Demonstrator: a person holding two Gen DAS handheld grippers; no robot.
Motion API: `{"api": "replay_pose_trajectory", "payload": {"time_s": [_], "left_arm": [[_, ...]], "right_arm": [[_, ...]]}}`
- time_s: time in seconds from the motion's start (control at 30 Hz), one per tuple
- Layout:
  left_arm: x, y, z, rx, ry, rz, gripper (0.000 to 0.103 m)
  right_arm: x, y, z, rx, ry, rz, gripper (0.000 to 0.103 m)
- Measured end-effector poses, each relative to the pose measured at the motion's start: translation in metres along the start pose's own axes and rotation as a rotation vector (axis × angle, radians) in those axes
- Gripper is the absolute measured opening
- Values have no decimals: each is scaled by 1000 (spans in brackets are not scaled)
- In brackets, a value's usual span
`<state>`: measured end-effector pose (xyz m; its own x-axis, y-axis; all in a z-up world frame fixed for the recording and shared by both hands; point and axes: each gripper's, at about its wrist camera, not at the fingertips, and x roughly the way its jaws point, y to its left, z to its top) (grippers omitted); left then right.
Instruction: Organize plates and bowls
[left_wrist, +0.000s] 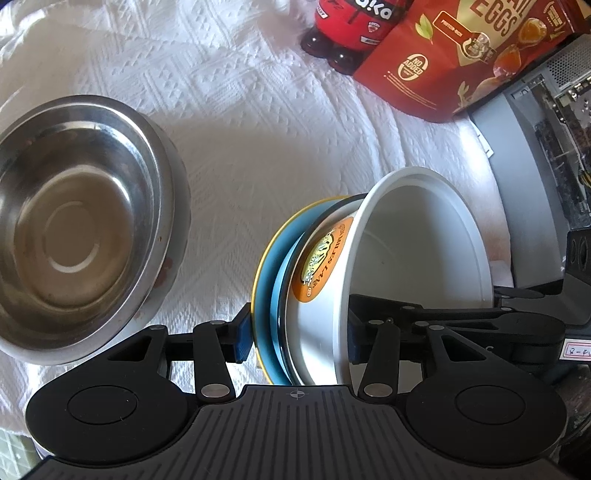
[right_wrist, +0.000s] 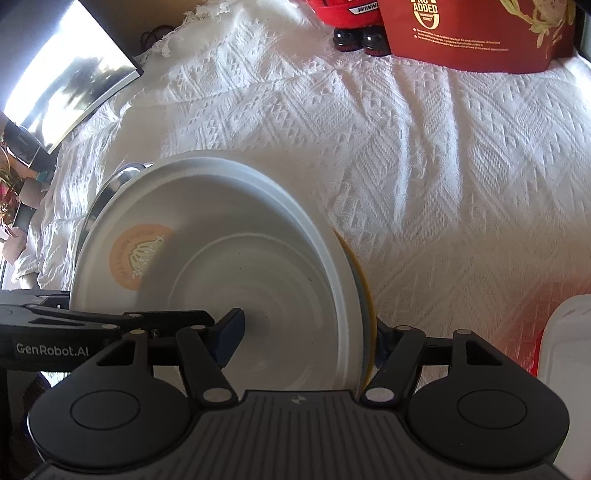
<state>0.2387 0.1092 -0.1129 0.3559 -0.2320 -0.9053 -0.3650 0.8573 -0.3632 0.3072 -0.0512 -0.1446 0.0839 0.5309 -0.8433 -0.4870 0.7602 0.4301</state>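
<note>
Over a table draped in a white textured cloth (left_wrist: 258, 122), two hand-held grippers meet around a tilted stack of dishes. From the left wrist view, the left gripper (left_wrist: 297, 341) straddles the stack on edge: a blue plate with a yellow rim (left_wrist: 264, 295) outermost, and a white bowl with an orange round label (left_wrist: 406, 251) nested against it, its mouth facing right. One blue pad (left_wrist: 243, 339) sits right against the plate's rim and the other lies inside the bowl; whether they press or merely touch cannot be told, though the jaws stand wide. From the right wrist view, the right gripper (right_wrist: 306, 332) spans the same stack, one pad inside the white bowl (right_wrist: 207, 258) and the other behind the plate's yellow rim (right_wrist: 365, 291), apparently clamped on it. A large steel bowl (left_wrist: 81, 229) rests upright on the cloth, well apart to the left of the stack. At the far edge of the table stand a dark drink bottle with a red label (left_wrist: 347, 33) and, just beside it, a red snack bag (left_wrist: 461, 59)
</note>
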Motion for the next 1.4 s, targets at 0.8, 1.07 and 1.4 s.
{"api": "replay_pose_trajectory", "payload": {"time_s": [0.8, 1.07, 1.4], "left_arm": [[4, 8, 6, -26, 28, -32, 50], [3, 10, 5, -36, 29, -41, 50], [-2, 16, 9, -50, 27, -33, 50]], "right_arm": [[0, -7, -10, 90, 26, 61, 68], [0, -5, -11, 101, 20, 48, 68], [4, -4, -4, 143, 38, 62, 68]]}}
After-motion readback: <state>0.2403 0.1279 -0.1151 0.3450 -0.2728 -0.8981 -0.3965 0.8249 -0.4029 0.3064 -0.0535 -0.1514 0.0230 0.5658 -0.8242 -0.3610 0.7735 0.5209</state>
